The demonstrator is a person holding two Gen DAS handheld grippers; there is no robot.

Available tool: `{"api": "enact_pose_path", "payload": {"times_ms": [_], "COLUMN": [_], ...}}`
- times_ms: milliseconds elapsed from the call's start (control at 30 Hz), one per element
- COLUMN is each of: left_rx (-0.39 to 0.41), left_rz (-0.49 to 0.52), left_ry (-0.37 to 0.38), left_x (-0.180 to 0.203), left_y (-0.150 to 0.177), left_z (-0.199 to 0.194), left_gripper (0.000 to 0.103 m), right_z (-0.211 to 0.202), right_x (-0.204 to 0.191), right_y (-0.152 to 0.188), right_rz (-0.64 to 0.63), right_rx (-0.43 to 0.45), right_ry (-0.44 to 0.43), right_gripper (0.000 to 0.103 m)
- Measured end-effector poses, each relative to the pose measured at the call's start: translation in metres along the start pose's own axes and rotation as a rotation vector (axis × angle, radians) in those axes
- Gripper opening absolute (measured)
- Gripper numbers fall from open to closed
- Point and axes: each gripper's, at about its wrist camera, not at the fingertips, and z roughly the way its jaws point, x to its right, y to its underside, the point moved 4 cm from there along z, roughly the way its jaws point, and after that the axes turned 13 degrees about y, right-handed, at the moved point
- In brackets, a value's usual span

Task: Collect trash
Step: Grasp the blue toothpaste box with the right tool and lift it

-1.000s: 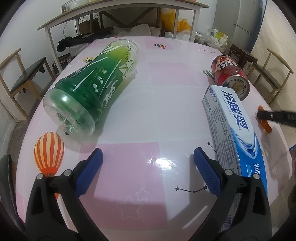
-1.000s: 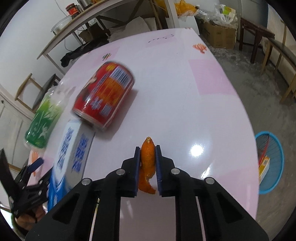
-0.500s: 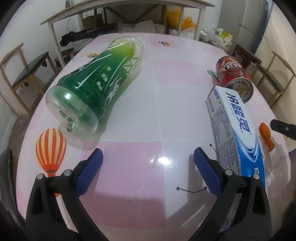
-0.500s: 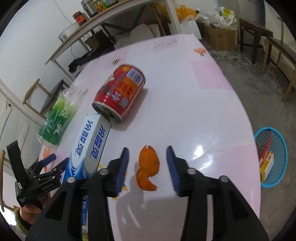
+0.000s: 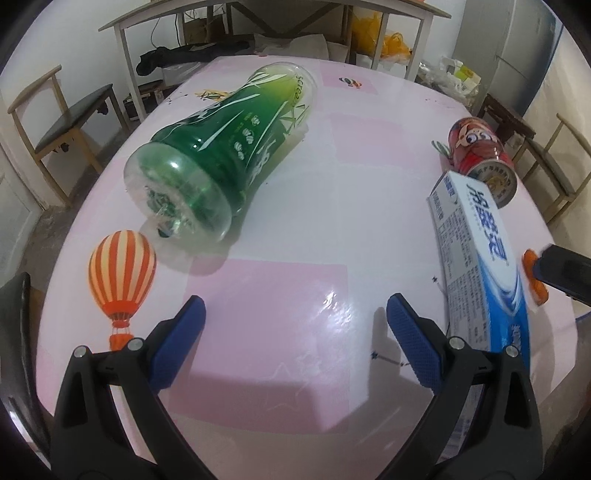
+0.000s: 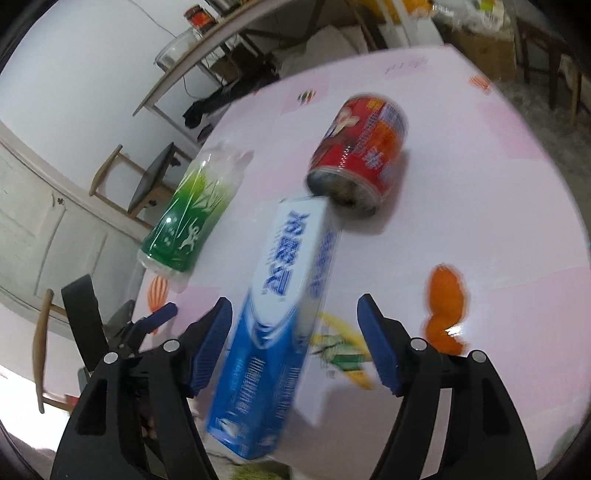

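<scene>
A green plastic bottle (image 5: 229, 147) lies on its side on the pink round table (image 5: 332, 206); it also shows in the right wrist view (image 6: 188, 221). A red can (image 5: 484, 158) (image 6: 362, 155) lies next to a blue and white toothpaste box (image 5: 480, 266) (image 6: 280, 314). An orange peel (image 6: 443, 306) (image 5: 533, 269) lies right of the box. My left gripper (image 5: 295, 339) is open and empty over bare table. My right gripper (image 6: 295, 343) is open, its jaws either side of the box's near part.
Wooden chairs (image 5: 62, 125) stand left of the table and more (image 5: 546, 162) to the right. A long bench table (image 5: 258, 14) with clutter under it stands behind. The left gripper shows in the right wrist view (image 6: 140, 325) at the table's left edge.
My right gripper let go of the orange peel, opened wide and swung left, so the toothpaste box now lies between its jaws. My left gripper stayed open and shifted slightly.
</scene>
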Motion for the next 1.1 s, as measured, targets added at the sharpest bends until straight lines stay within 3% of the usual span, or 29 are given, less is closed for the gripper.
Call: {"api": "enact_pose_path", "payload": {"times_ms": [300,500,600,867,1100], "left_rx": [0.008,0.012,0.014,0.018,0.049], "left_rz": [0.000,-0.011,-0.024,-0.037,0.042], "left_ry": [-0.028,-0.016,-0.006,0.010,0.019], "left_x": [-0.011,-0.013,-0.013,-0.011,0.007], "left_y": [0.011,0.011,0.011,0.015,0.013], "left_z": [-0.009,-0.011,-0.013,-0.018,-0.023], "left_gripper": [0.094,0.095,0.094,0.094,0.095], "right_z": [0.028,0.033,0.033,0.022,-0.032], "right_x": [-0.027,-0.040,-0.042,-0.033,-0.014], "right_y": [0.008,0.012,0.012,0.016,0.020], "right_rz": [-0.023,-0.077,-0.113,-0.099,-0.084], "right_rx": [-0.067,-0.049,-0.032,-0.015,0.062], "right_ry": [0.066,0.135,0.175,0.118,0.042], "right_gripper": [0.069,0.068,0.059,0.054,0.052]}}
